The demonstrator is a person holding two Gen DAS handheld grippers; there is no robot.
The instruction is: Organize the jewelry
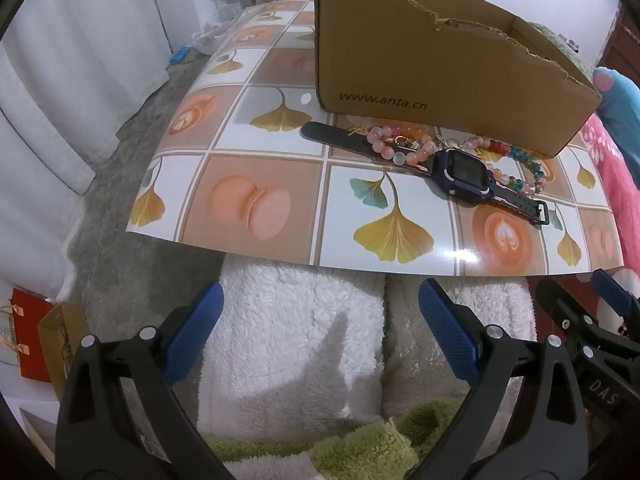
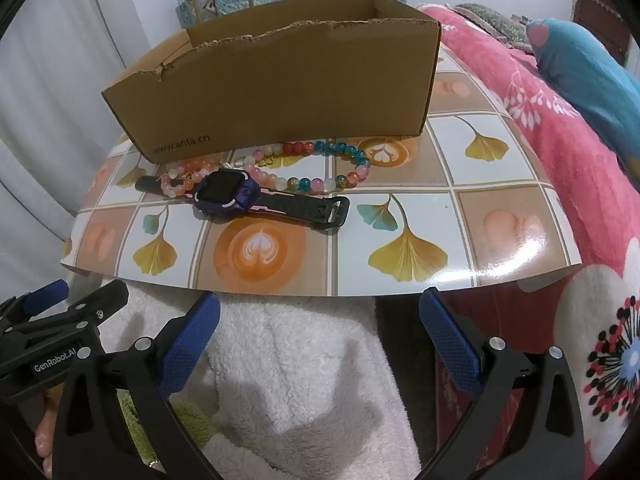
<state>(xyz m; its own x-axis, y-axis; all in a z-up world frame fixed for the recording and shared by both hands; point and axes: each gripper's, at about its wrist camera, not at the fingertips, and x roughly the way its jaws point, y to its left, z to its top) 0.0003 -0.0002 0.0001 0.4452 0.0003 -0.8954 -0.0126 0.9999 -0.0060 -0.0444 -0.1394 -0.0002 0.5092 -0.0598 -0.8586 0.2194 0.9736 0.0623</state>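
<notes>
A purple smartwatch (image 1: pixel 464 172) (image 2: pixel 224 194) with a black strap lies on the patterned board (image 1: pixel 256 208) (image 2: pixel 400 240), in front of an open cardboard box (image 1: pixel 440 76) (image 2: pixel 280 80). A pink-orange bead bracelet (image 1: pixel 396 144) (image 2: pixel 188 178) lies across its strap. A multicoloured bead strand (image 1: pixel 516 160) (image 2: pixel 328 148) lies behind the watch. My left gripper (image 1: pixel 320 328) is open and empty, short of the board's near edge. My right gripper (image 2: pixel 320 332) is open and empty too; it also shows in the left wrist view (image 1: pixel 592 320).
A white fleece blanket (image 1: pixel 300 340) (image 2: pixel 288 360) lies under both grippers. A pink floral bedspread (image 2: pixel 560 140) and a teal pillow (image 2: pixel 592 80) lie right of the board. Paper bags (image 1: pixel 36 340) stand at the left on the floor.
</notes>
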